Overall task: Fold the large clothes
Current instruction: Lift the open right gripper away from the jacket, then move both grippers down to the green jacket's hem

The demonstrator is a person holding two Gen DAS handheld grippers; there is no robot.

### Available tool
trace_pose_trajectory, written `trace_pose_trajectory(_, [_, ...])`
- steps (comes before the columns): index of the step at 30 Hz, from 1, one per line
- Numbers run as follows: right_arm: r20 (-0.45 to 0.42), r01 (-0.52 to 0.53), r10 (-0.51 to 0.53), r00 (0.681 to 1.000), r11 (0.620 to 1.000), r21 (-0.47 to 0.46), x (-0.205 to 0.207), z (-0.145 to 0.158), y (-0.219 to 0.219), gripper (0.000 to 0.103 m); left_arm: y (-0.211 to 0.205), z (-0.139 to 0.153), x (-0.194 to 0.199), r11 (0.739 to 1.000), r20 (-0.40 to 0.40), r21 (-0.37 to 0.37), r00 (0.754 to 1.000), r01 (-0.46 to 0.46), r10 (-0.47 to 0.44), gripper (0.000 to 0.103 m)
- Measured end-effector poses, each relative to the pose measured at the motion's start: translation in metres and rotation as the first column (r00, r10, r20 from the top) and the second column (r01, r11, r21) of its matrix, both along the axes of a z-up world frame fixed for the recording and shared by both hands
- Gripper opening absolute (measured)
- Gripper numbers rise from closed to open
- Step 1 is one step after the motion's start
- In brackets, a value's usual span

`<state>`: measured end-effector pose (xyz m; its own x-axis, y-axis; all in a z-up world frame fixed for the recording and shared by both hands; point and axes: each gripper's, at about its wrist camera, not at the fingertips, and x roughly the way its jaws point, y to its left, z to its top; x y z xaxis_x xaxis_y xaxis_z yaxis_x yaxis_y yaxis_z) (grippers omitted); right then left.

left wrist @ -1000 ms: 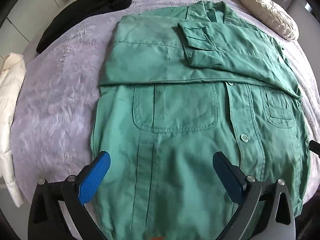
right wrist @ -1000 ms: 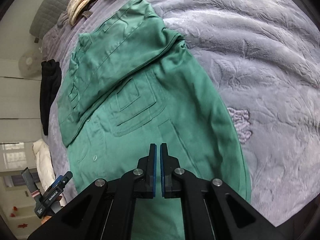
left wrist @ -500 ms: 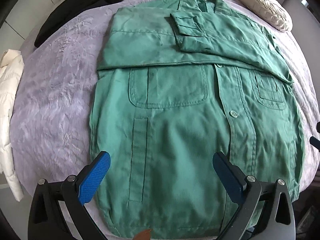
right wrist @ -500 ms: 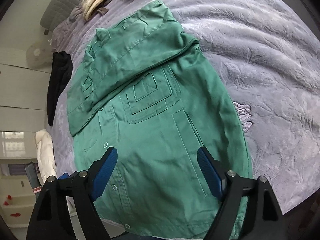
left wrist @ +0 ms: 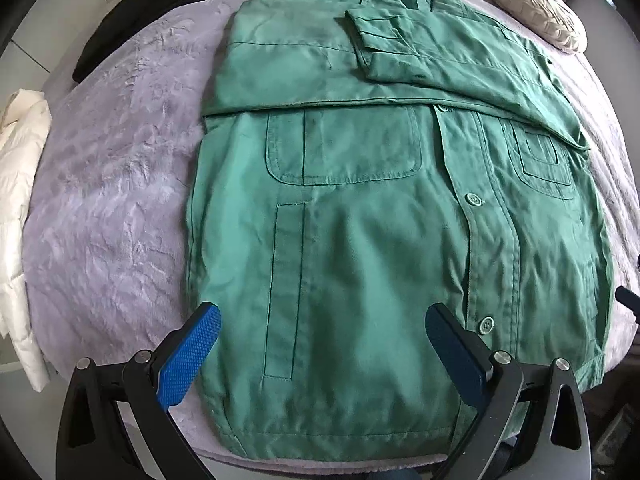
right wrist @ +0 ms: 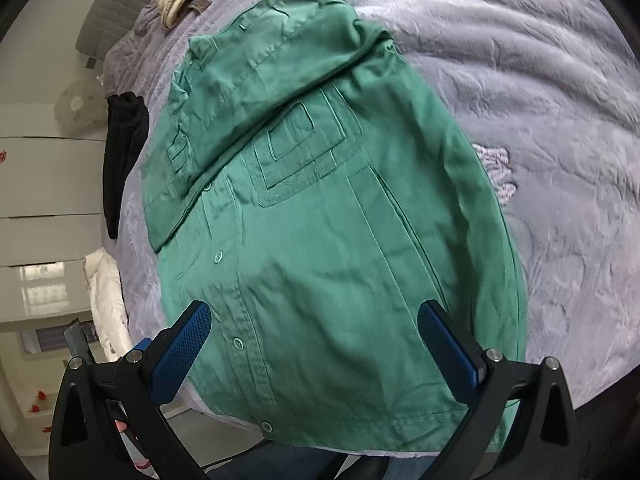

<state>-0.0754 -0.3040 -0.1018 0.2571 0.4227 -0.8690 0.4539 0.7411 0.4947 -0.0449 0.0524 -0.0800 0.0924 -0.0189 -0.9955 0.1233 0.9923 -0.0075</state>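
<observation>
1. A home bedroom: a bed (right wrist: 540, 80) spread with a plush lilac blanket fills both views.
2. A grey quilted headboard (right wrist: 108, 12) stands at the bed's far end.
3. A cream pillow (left wrist: 528, 4) lies near the head of the bed.
4. Clothes lie about: a green jacket (left wrist: 360, 240) flat on the blanket, a black garment (left wrist: 160, 12) and a white puffer coat (left wrist: 20, 208) at the edge.
5. A fan (right wrist: 76, 106) stands beside pale cupboard fronts (right wrist: 44, 184).

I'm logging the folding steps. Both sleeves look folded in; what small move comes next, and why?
Probably lower both open grippers, left gripper and right gripper, onto the green jacket's bottom hem: sleeves lie across the chest, the lower half is flat, unfolded.
</observation>
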Motion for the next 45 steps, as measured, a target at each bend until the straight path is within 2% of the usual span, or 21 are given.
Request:
trace_pose_trajectory(14, [-0.071, 0.037, -0.034, 0.997, 0.998, 0.048, -0.005, -0.017, -0.001, 0.103, 0.008, -0.014, -0.003, 1.000, -0.057, -0.005, 0.998, -0.013, 0.013, 0.102])
trace_pose_trajectory(21, [-0.090, 0.054, -0.049, 0.995, 0.997, 0.056, -0.008, -0.023, -0.006, 0.103, 0.033, -0.029, -0.004, 0.998, -0.098, -0.026, 0.994, -0.056, 0.053, 0.102])
trace_pose_trajectory(25, [-0.089, 0.051, -0.050, 0.995, 0.999, 0.009, -0.013, -0.018, -0.020, 0.103, 0.062, -0.033, -0.005, 0.997, -0.087, -0.049, 0.994, -0.066, 0.062, 0.102])
trace_pose_trajectory(28, [-0.096, 0.050, -0.055, 0.994, 0.997, -0.061, -0.022, -0.014, -0.038, 0.103, 0.089, -0.043, -0.007, 0.995, -0.101, -0.054, 0.992, -0.078, 0.072, 0.102])
trace_pose_trajectory(33, [-0.136, 0.082, -0.101, 0.986, 0.986, -0.144, -0.050, -0.016, -0.071, 0.103, 0.127, -0.063, -0.020, 0.981, -0.182, -0.133, 0.976, -0.145, 0.120, 0.102])
trace_pose_trajectory(34, [-0.148, 0.090, -0.110, 0.983, 0.986, -0.137, -0.056, -0.020, -0.076, 0.103, 0.132, -0.069, -0.023, 0.977, -0.206, -0.152, 0.972, -0.149, 0.116, 0.102])
trace_pose_trajectory(40, [-0.224, 0.093, -0.072, 0.972, 0.992, 0.083, -0.084, -0.062, -0.073, 0.103, 0.135, -0.089, -0.038, 0.982, -0.252, -0.172, 0.967, -0.072, 0.026, 0.102])
trace_pose_trajectory(42, [-0.232, 0.081, -0.055, 0.971, 0.992, 0.102, -0.086, -0.067, -0.063, 0.103, 0.129, -0.092, -0.039, 0.983, -0.256, -0.173, 0.967, -0.054, 0.008, 0.102])
trace_pose_trajectory(45, [-0.219, 0.054, -0.024, 0.975, 0.989, 0.134, -0.079, -0.066, -0.049, 0.103, 0.119, -0.090, -0.047, 0.974, -0.274, -0.217, 0.962, -0.069, 0.007, 0.102])
